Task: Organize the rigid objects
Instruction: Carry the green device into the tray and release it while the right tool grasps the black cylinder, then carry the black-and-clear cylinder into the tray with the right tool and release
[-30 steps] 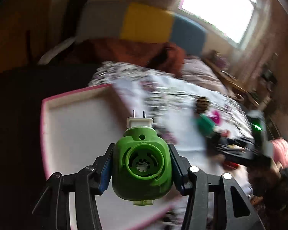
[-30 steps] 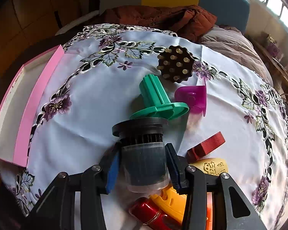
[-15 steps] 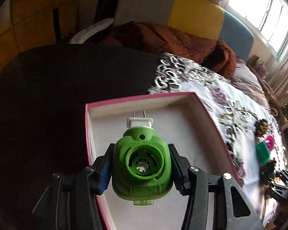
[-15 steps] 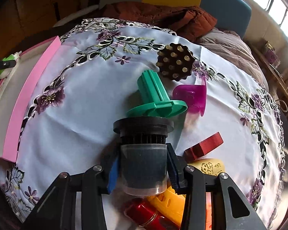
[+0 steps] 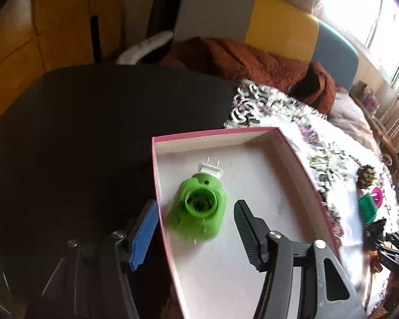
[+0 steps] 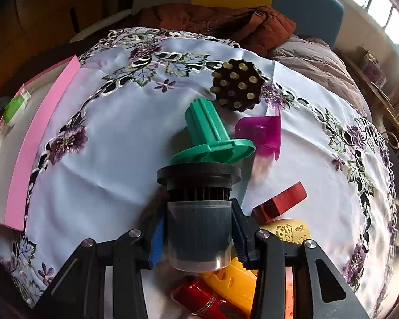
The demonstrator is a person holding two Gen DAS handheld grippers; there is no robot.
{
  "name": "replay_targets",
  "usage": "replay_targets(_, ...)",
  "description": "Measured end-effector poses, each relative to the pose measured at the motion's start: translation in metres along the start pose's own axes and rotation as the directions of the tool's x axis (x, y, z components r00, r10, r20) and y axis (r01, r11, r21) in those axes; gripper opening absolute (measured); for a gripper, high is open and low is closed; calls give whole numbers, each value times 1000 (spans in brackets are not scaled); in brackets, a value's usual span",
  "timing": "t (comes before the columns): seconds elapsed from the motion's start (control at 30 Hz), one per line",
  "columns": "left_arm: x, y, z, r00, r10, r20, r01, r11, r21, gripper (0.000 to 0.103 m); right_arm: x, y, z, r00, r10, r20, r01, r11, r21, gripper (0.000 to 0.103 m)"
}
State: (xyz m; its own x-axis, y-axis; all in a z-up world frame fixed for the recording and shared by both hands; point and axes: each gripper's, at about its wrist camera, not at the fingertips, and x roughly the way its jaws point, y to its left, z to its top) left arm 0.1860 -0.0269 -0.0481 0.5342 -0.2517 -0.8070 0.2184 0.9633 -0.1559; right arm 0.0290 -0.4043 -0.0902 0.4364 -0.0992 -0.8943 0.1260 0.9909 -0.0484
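A green plug-in device (image 5: 199, 210) with a white two-pin plug lies on the white floor of the pink-rimmed box (image 5: 215, 132). My left gripper (image 5: 195, 207) hovers over the box's left edge; its jaws are opening and stand apart from the device, touching nothing. In the right wrist view the same device (image 6: 13, 109) shows in the box (image 6: 40, 143) at far left. My right gripper (image 6: 199, 228) is shut on a dark cylinder with a black flanged cap (image 6: 199, 212), held just above the tablecloth.
On the embroidered white tablecloth (image 6: 114, 159) lie a green spool (image 6: 210, 135), a magenta scoop (image 6: 260, 133), a brown holed disc (image 6: 238, 86), a red block (image 6: 279, 204), yellow pieces (image 6: 290, 231) and a red cylinder (image 6: 199, 297). Dark table (image 5: 93, 133) left of the box.
The left jaws have spread and the green device has left them and lies on the box floor. The left gripper has shifted toward the box's left edge. The right gripper keeps still.
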Motion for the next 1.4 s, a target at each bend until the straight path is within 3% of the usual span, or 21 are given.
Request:
replay_targets(0.23, -51, -20, -50, 997, -33, 66, 30, 999, 39, 60, -2, 1, 1, 1000, -2, 21, 2, 1000, 3, 44)
replay_targets(0.37, -65, -31, -76, 997, -32, 66, 29, 998, 47, 60, -1, 5, 0, 1000, -7, 20, 7, 1000, -19, 44)
replay_targets(0.57, -80, -43, -99, 996, 17, 92, -24, 998, 65, 60, -3, 7, -1, 1000, 1, 22, -1, 1000, -26, 44)
replay_targets(0.83, -86, -39, -104, 995, 41, 95, -46, 998, 48, 60, -2, 12, -3, 1000, 28, 13, -28, 999, -15, 43)
replay_targets(1.07, -88, -26, -107, 995, 38, 94, -40, 999, 20, 60, -17, 20, 1, 994, 104, 39, -106, 993, 55, 43)
replay_targets(1.4, -86, -14, -110, 996, 32, 83, -31, 999, -12, 60, -53, 75, 23, 975, 187, 119, -186, 982, -19, 43)
